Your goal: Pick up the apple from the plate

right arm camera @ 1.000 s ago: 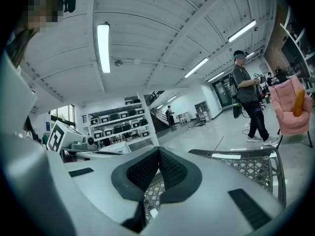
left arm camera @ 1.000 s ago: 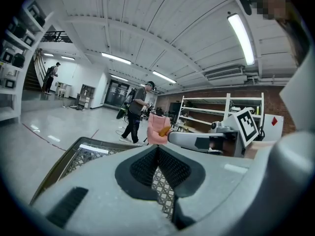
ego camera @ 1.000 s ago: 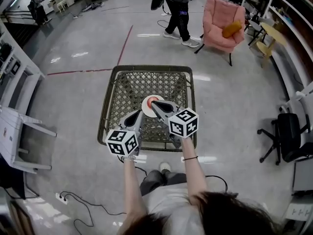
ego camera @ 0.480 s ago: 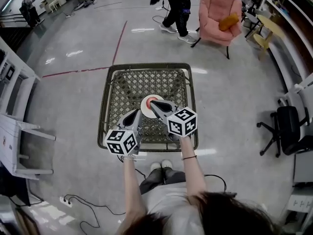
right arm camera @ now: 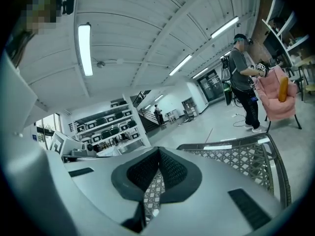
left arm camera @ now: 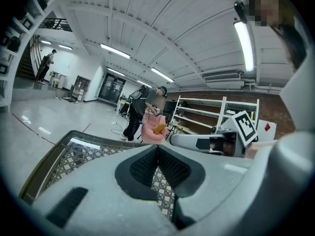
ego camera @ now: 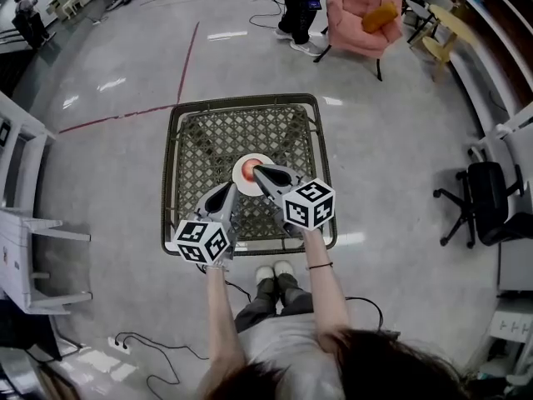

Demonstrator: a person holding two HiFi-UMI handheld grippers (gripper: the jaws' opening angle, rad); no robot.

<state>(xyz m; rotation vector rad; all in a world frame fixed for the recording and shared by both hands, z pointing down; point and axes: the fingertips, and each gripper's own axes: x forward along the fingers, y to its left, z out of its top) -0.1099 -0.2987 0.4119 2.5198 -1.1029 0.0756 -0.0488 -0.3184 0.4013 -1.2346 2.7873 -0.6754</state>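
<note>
A red apple [ego camera: 248,168] rests on a small white plate [ego camera: 252,156] near the middle of a square lattice-topped table [ego camera: 250,123]. My right gripper [ego camera: 256,171] reaches in from the near right. Its shut tips are over the plate's near edge, right beside the apple. My left gripper [ego camera: 229,187] hovers over the lattice just left of and nearer than the plate, also shut and empty. In the left gripper view the black pads [left arm camera: 170,168] of the left gripper [left arm camera: 157,149] meet. In the right gripper view the right gripper [right arm camera: 158,151] is likewise shut, with only lattice [right arm camera: 236,156] beyond; the apple is hidden in both.
A person [ego camera: 296,2] stands beyond the table next to a pink armchair [ego camera: 358,11] holding an orange cushion [ego camera: 379,17]. A black office chair [ego camera: 483,202] is at the right and white furniture [ego camera: 25,223] at the left. Cables [ego camera: 141,348] trail on the floor near my feet.
Both grippers have sunk slightly over the table's near half and stayed shut. The head view has shifted, so the table sits higher in the picture.
</note>
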